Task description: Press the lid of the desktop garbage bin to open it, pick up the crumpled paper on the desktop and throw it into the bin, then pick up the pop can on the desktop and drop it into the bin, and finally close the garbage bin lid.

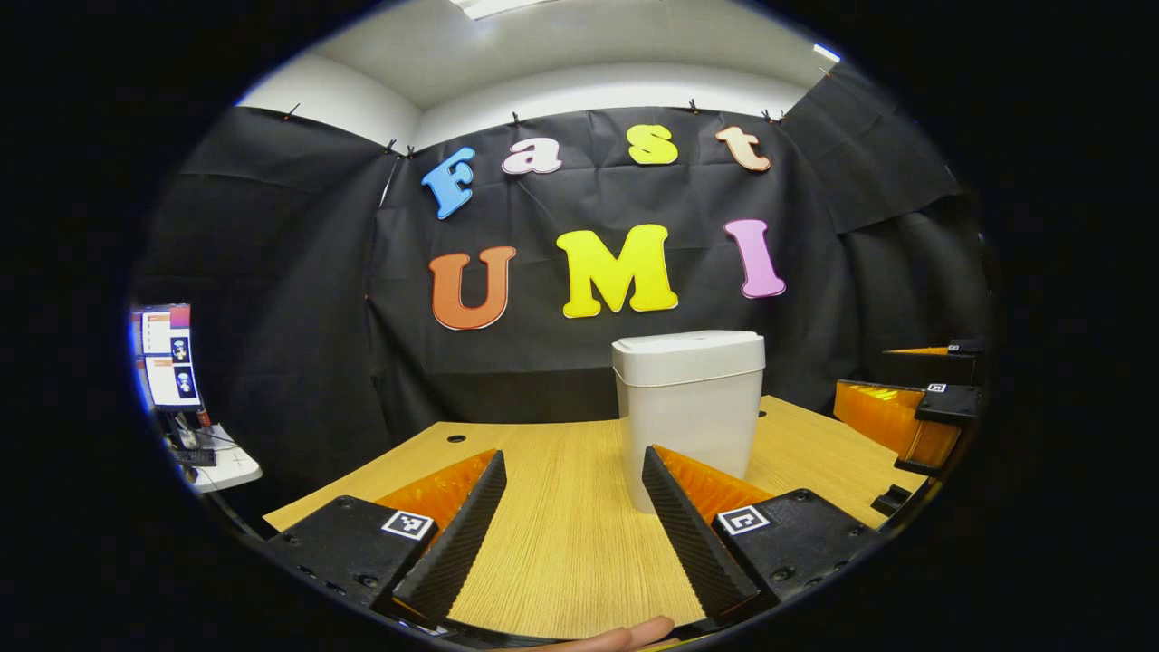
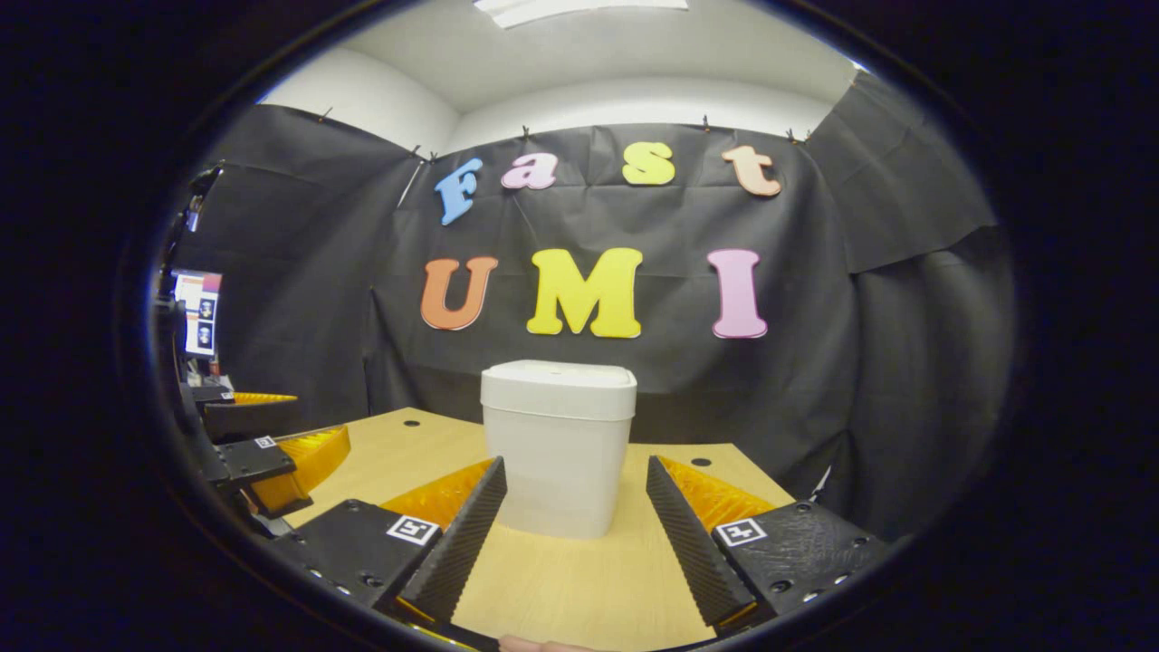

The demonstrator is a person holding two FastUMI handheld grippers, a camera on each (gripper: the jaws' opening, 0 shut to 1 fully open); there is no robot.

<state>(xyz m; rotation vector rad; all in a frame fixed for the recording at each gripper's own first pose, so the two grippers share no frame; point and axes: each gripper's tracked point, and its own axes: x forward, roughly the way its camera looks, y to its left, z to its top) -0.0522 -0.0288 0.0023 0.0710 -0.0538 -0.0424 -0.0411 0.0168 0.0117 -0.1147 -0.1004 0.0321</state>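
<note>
A white desktop garbage bin [image 1: 690,407] with its lid [image 1: 688,347] down stands on the wooden table [image 1: 561,534], ahead and slightly right of my left gripper [image 1: 574,484]. That gripper is open, with nothing between its fingers. In the right gripper view the same bin [image 2: 560,444] stands straight ahead with its lid [image 2: 559,382] flat, just beyond my right gripper [image 2: 576,493], which is also open and holds nothing. The right gripper [image 1: 914,412] shows at the right edge of the left gripper view. The left gripper [image 2: 263,453] shows at the left edge of the right gripper view.
The table [image 2: 579,580] ends at the black cloth wall behind the bin. Small round cable holes [image 1: 455,438] [image 2: 699,462] sit near its back edge. A side desk with a screen [image 1: 167,358] stands far left. A fingertip [image 1: 625,637] shows at the bottom edge.
</note>
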